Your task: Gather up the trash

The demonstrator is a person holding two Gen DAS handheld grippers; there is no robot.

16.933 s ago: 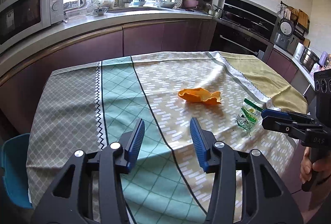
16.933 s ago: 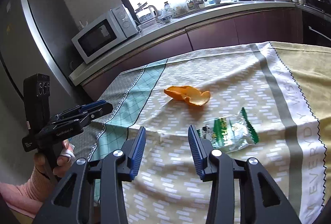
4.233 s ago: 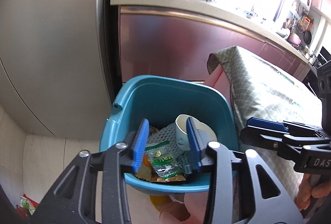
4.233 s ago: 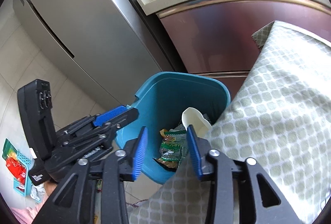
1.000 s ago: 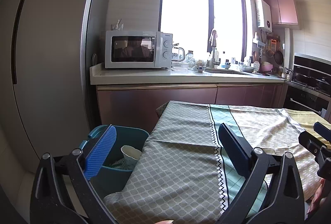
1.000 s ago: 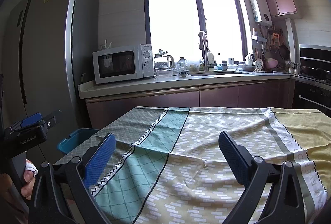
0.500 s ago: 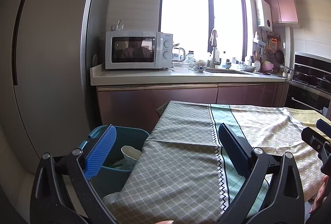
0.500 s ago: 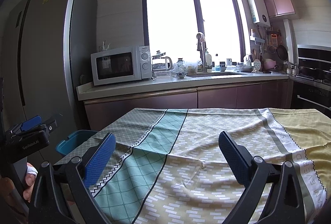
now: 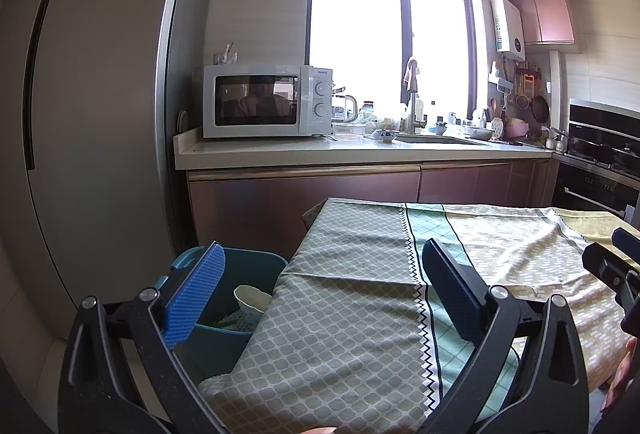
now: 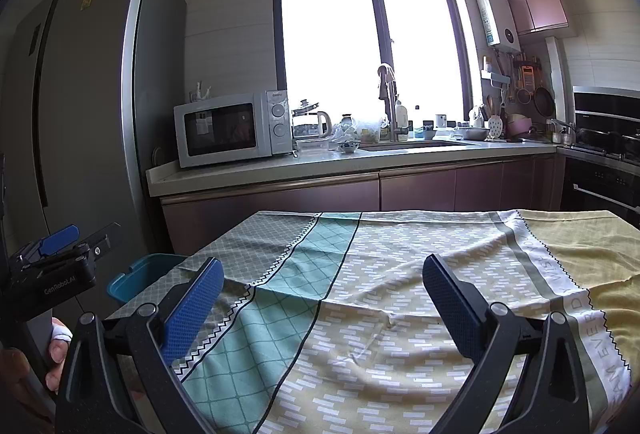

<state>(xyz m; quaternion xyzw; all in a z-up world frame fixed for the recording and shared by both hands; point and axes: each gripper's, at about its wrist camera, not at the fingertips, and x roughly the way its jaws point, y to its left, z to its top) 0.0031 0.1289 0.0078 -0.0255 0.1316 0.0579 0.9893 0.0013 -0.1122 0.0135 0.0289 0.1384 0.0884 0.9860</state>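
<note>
Now both grippers hover above the table with their jaws spread wide and nothing between them. The left gripper [image 9: 320,282] shows two black plastic arms tipped with blue pads [image 9: 196,294] that are ribbed like fine mesh; the right gripper [image 10: 322,300] is built the same way, its pads dimpled and rectangular. A patterned tablecloth [image 10: 400,274] covers the table in soft, slightly wrinkled panels: grey with rounded lattice shapes, teal with diamond quilting, beige with small white dashes, and plain mustard yellow at the far right (with printed lettering along a pale stripe). A black zigzag line edges the grey panel.

Beside the table's left corner, on the floor, stands the teal plastic trash bin [image 9: 240,262], squarish with rounded corners. Inside it a white cup [image 9: 250,304] leans against some crumpled trash, partly hidden by the cloth's overhang. From the right wrist view only a corner of the bin's rim peeks past the cloth.

Behind, a glossy white microwave [image 9: 266,101] sits on a pale stone counter [image 9: 360,149] over mauve cabinet fronts, next to a tall brushed-metal fridge [image 9: 100,113].
</note>
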